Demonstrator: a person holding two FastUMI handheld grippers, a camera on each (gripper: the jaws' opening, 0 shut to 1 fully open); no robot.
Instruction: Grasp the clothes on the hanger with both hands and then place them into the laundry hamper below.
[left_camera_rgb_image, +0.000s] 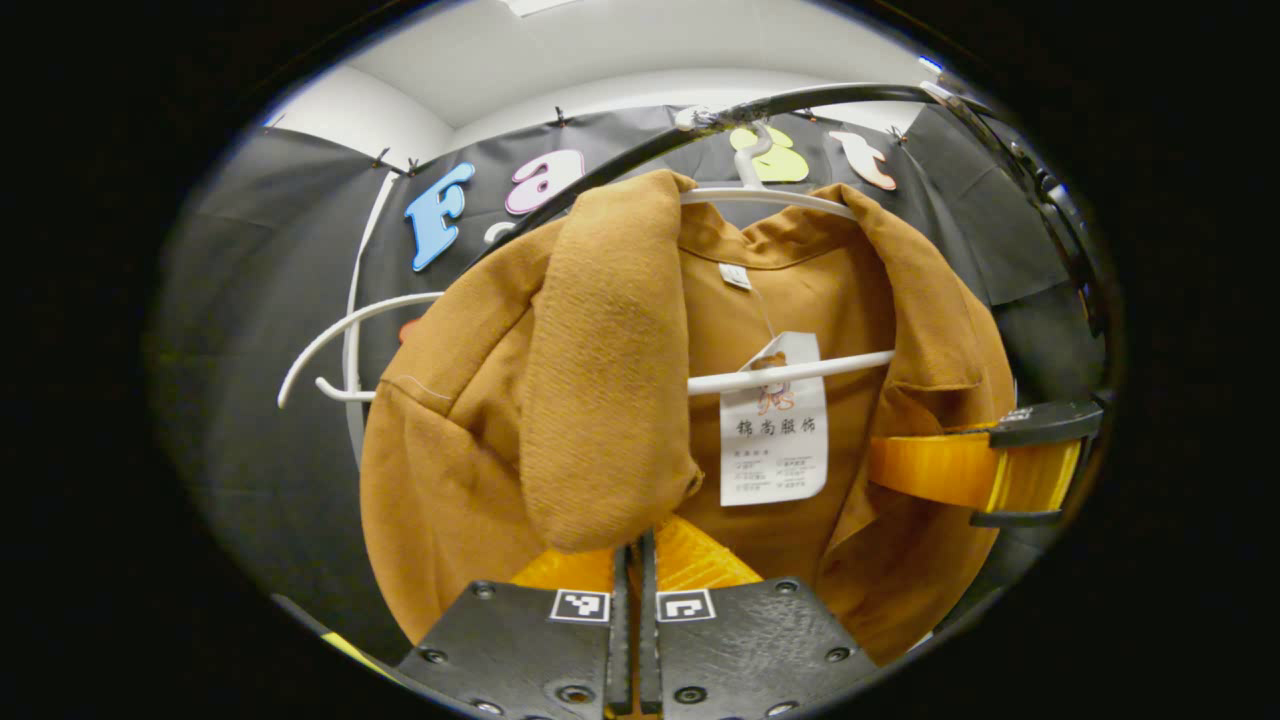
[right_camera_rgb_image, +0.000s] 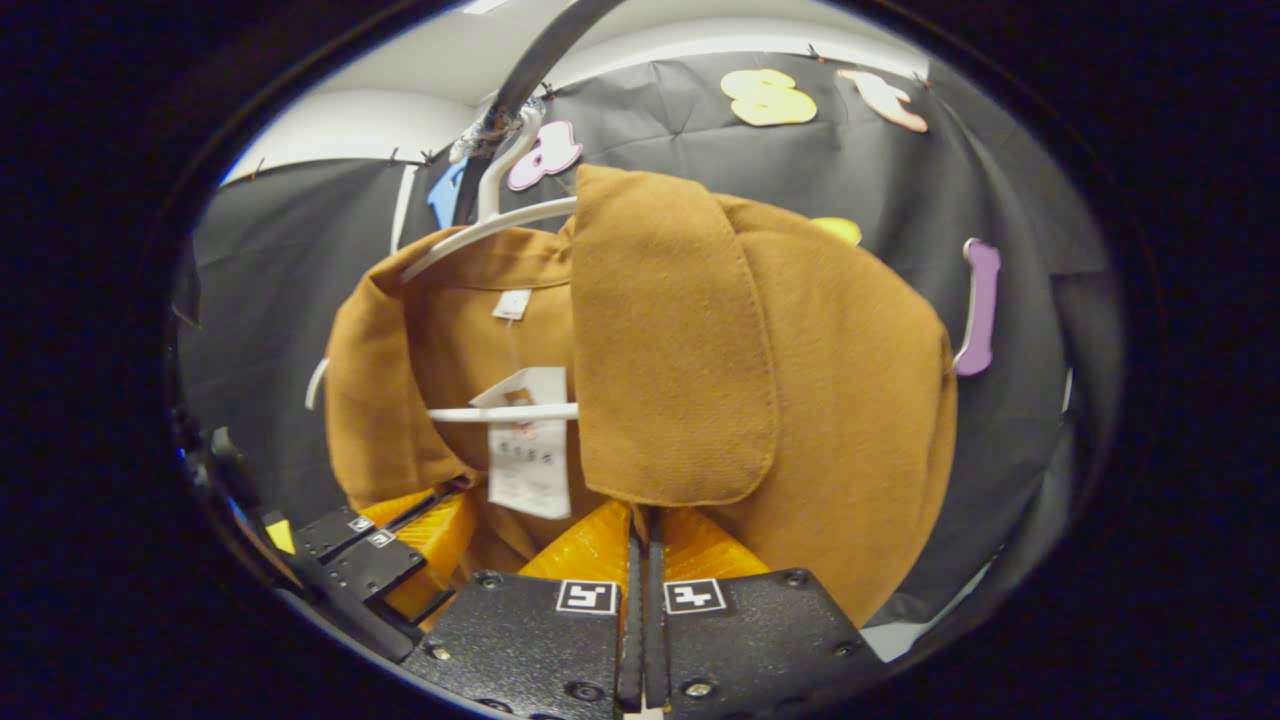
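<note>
Brown jacket (left_camera_rgb_image: 600, 380) hangs on white hanger (left_camera_rgb_image: 790, 372); my left gripper (left_camera_rgb_image: 632, 550) and right gripper (right_camera_rgb_image: 640, 530) each clamp its lapel.

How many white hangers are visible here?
2. One white hanger carries the brown garment. An empty hanger sticks out beside it, partly behind the garment's shoulder. More may be hidden behind the cloth.

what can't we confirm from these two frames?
- Left gripper grip, left gripper view: the shirt lapel covers its fingertips.
- Right gripper grip, right gripper view: the lapel hides its tips too.
- Tag small print: too small to read.
- Hanger shoulders: under the shirt.
- Shirt hem: cut off at the lower edge.
</note>
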